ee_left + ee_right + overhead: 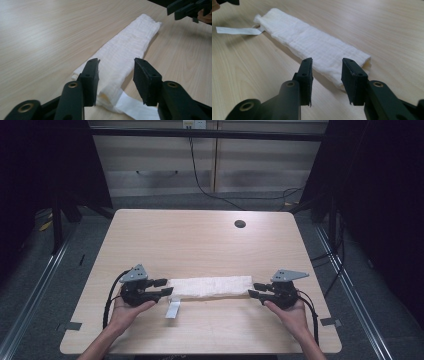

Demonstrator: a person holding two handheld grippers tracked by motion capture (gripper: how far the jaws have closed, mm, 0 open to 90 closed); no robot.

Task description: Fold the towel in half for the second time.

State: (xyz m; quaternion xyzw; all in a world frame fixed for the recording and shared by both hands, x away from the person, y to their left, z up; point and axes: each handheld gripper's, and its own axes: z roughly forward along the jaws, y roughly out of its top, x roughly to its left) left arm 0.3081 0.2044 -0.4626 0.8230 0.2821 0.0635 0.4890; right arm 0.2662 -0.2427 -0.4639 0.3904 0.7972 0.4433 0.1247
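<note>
A folded white cloth point(211, 286) was laid lengthwise across the near part of the wooden worktop point(200, 240), with a white strap point(172, 309) trailing from its left end. The left claw point(165, 287) was held at that left end, jaws spread wide on either side of the cloth without gripping it. The right claw point(254, 290) was held just at the right end, likewise parted and empty.
</note>
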